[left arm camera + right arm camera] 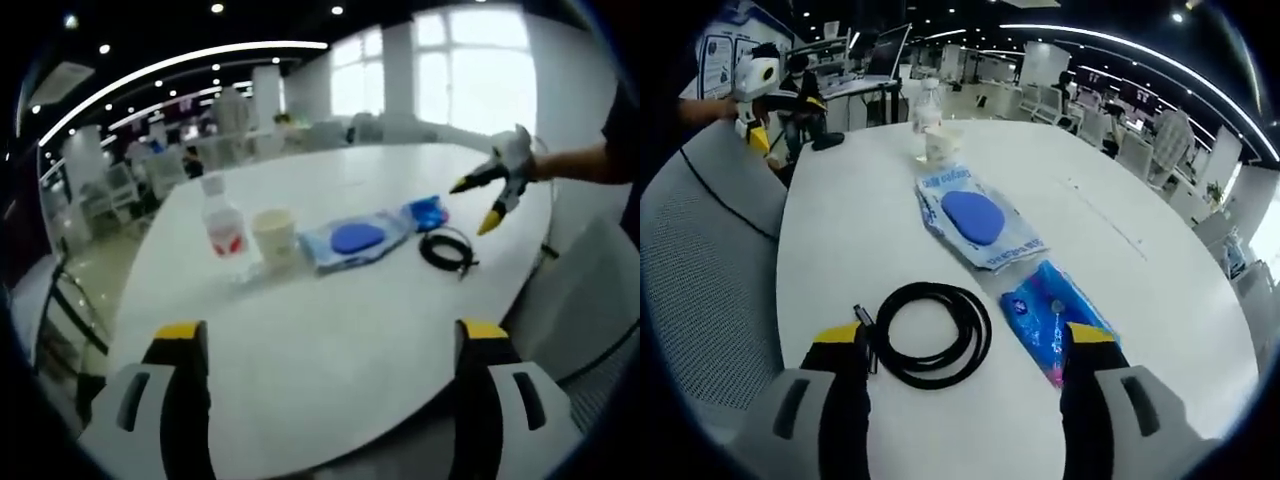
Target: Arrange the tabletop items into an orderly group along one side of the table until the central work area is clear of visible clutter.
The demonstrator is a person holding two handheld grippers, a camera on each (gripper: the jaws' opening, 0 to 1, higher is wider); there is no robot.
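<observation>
Right hand-held gripper [958, 345], jaws apart, above coiled cable [932, 333].

Your table [1160, 290] looks smooth, matt white. The wipes pack [975, 222] and small blue packet [1050, 320] are glossy, crinkled plastic film. The black cable [932, 333] looks rubbery; the bottle [224, 228] clear plastic, the cup [276, 236] paper.
</observation>
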